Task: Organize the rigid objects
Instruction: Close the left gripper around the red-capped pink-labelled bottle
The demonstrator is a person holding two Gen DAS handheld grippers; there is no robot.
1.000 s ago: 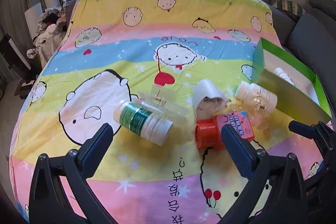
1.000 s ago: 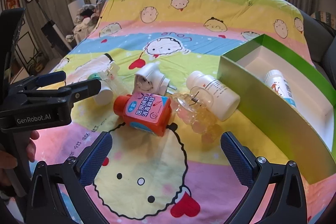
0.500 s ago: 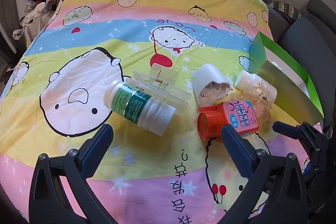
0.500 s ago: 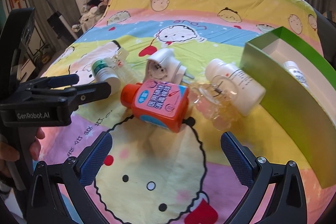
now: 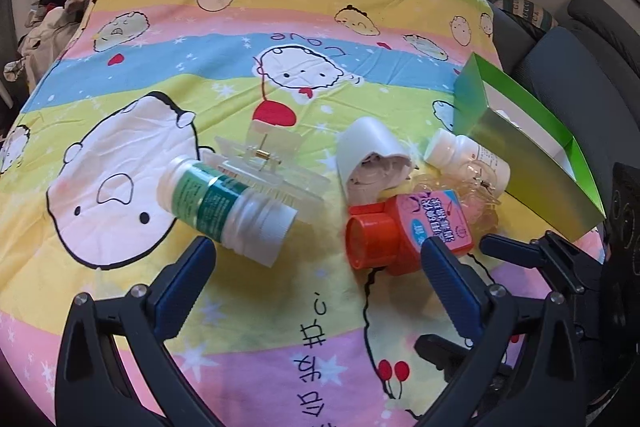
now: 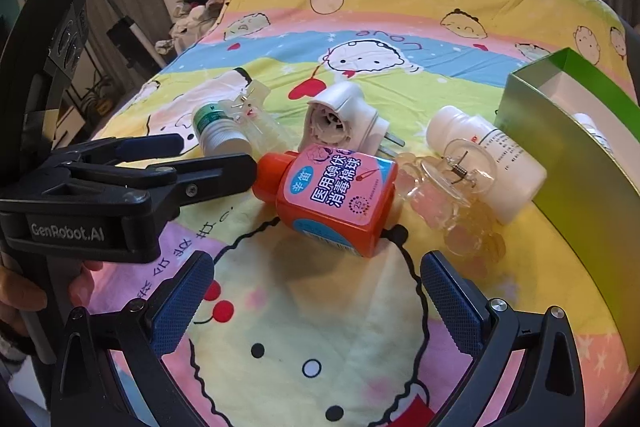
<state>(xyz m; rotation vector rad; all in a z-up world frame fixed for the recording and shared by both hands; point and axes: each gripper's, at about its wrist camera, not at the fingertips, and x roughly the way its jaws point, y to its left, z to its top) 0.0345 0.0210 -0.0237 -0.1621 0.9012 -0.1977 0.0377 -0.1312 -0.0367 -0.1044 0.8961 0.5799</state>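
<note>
Through the left wrist view I am hovering the left tongs point(image 5: 316, 267) low over the bed point(image 5: 160, 67), fingers wide apart and holding nothing. The green-labelled bottle point(image 5: 224, 205) is lying on its side just above the left finger, leaning against a clear hair claw point(image 5: 276, 167); I judge I am lining up on it, since it sits nearest the gap. The orange bottle point(image 5: 404, 231) is lying at centre right, partly behind my right finger, with a white plug-in device point(image 5: 370, 155) above it. At the right edge the green box point(image 5: 532, 163) is standing open, presumably the destination.

Through the right wrist view I am holding the right tongs point(image 6: 316, 287) spread apart and empty, pointed at the orange bottle in mid-frame. A white bottle point(image 6: 480, 155) and a clear bear-shaped claw point(image 6: 452, 195) are lying touching, beside the box wall at the right. One small bottle point(image 6: 596, 131) is already lying inside.
</note>
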